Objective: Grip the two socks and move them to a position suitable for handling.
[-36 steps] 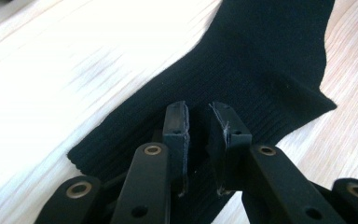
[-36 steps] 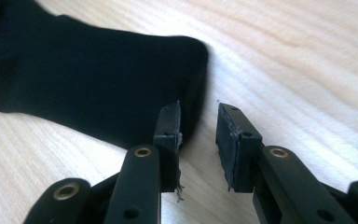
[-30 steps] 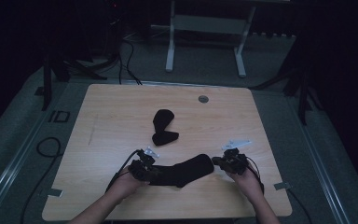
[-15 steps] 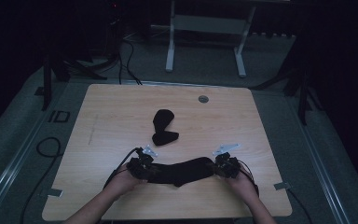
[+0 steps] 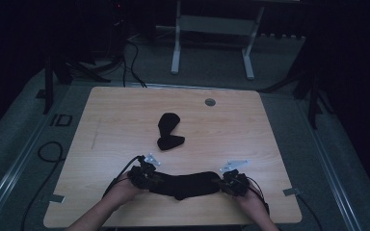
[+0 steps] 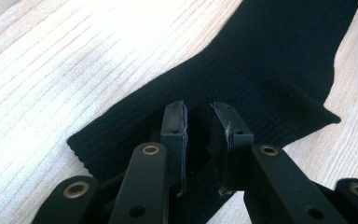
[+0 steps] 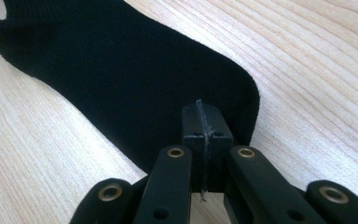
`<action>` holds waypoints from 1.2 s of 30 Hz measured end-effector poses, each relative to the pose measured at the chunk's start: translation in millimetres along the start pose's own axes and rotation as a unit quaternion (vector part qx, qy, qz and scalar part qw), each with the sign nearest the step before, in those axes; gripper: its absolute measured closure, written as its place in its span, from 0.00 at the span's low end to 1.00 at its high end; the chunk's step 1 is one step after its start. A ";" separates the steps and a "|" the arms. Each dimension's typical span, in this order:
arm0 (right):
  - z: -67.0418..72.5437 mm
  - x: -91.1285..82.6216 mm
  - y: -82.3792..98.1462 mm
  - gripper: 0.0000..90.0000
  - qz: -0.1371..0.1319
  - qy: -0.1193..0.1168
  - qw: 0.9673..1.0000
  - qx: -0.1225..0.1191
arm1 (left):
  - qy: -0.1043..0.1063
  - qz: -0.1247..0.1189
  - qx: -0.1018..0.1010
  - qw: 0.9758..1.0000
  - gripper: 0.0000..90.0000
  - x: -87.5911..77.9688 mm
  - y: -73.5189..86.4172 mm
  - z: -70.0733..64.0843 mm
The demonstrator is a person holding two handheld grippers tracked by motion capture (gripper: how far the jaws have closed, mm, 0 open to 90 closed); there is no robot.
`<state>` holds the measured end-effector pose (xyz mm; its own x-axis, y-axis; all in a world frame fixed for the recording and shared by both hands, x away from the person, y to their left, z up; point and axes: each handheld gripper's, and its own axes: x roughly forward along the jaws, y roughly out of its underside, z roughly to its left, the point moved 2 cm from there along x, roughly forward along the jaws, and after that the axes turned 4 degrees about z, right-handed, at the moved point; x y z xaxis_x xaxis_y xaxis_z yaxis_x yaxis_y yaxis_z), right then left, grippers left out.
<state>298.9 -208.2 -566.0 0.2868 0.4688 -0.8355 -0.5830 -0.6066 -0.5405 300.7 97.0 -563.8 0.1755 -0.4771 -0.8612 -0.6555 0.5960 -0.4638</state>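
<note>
Sock-handling work occupies both hands at the near edge of the counter (image 5: 125, 120), where a black sock (image 5: 185, 183) lies stretched flat between the two grippers. The left gripper (image 5: 144, 175) sits at the ribbed cuff end; in the left gripper view its jaws stand a narrow gap apart, with the cuff (image 6: 261, 93) lying under and between them, and whether a fold of cloth is actually pinched there cannot be told. The right gripper (image 5: 232, 184) is at the rounded toe end, its jaws pressed fully together in the right gripper view, seemingly nipping the very edge of the toe (image 7: 242, 102) (the fabric right at the pads is hidden by the jaws). Holding the sock by its two ends like this appears meant to keep it taut and straight along the counter's front, ready to be smoothed or folded. A second black sock (image 5: 169, 131) lies crumpled near the counter's middle, well apart from both grippers, likely waiting its turn or to be paired.
</note>
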 end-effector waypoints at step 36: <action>-34.3 19.8 -120.1 0.56 -0.030 0.001 0.995 -0.095 | -0.017 -0.041 -0.028 0.999 0.65 -33.5 -46.3 56.5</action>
<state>400.7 -148.0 -521.0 0.3182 0.5062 -0.8015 -0.4099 -0.6889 -0.5978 366.7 121.9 -525.3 0.2556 -0.4998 -0.8276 -0.6776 0.5180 -0.5221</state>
